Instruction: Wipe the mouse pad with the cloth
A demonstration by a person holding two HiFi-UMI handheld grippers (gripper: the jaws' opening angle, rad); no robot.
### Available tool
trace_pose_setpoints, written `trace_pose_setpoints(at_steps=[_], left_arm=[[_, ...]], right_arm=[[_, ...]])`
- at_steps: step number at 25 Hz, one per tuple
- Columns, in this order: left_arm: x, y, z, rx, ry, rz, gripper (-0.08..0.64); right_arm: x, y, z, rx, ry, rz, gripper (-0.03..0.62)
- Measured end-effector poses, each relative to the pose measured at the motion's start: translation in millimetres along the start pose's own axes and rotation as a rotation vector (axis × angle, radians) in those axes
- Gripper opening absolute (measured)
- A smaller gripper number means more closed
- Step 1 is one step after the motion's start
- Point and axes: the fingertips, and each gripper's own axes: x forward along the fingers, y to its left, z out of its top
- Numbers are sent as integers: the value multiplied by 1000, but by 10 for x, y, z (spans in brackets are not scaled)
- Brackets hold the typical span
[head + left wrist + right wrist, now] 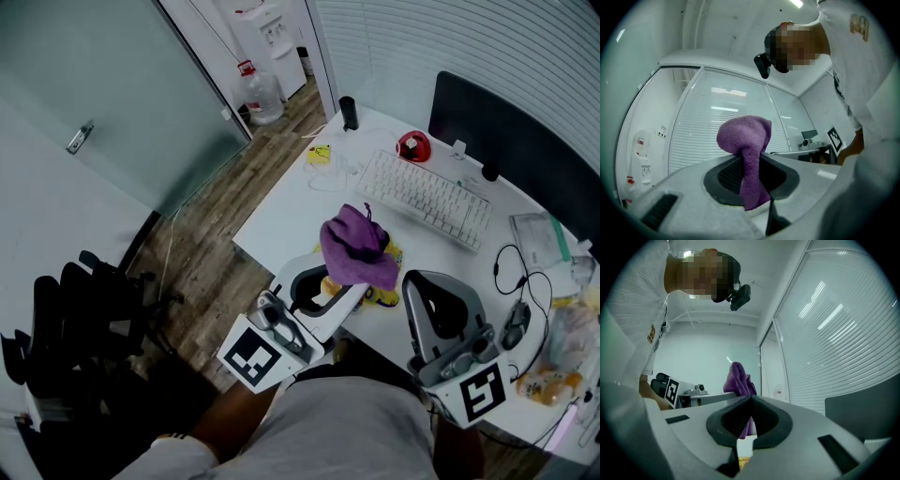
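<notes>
My left gripper (345, 283) is shut on a purple cloth (356, 248), which bunches up above its tip over the near edge of the white desk (281, 216). In the left gripper view the cloth (745, 140) is pinched between the jaws (752, 166) and hangs down through them. A yellow patterned mouse pad (386, 292) lies under the cloth, mostly hidden. My right gripper (419, 283) sits just right of the cloth, shut with nothing in it. In the right gripper view its jaws (751, 401) meet, and the cloth (738, 378) shows beyond them.
A white keyboard (427, 197) lies behind the cloth, with a red object (412, 145) and a black cylinder (349, 112) further back. A dark monitor (506, 122) stands at the far right. A mouse (516, 323), cables and plastic bags (562, 337) crowd the right side.
</notes>
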Motion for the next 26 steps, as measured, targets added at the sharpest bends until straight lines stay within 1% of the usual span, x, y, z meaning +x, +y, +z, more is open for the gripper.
trace_pose_setpoints(at_steps=[22, 26], left_arm=[[-52, 2, 3, -7, -5, 2, 83], [-52, -7, -19, -6, 1, -1, 83]], right_arm=[[-24, 28, -93, 26, 30, -18, 11], [-34, 48, -133, 26, 38, -6, 11]])
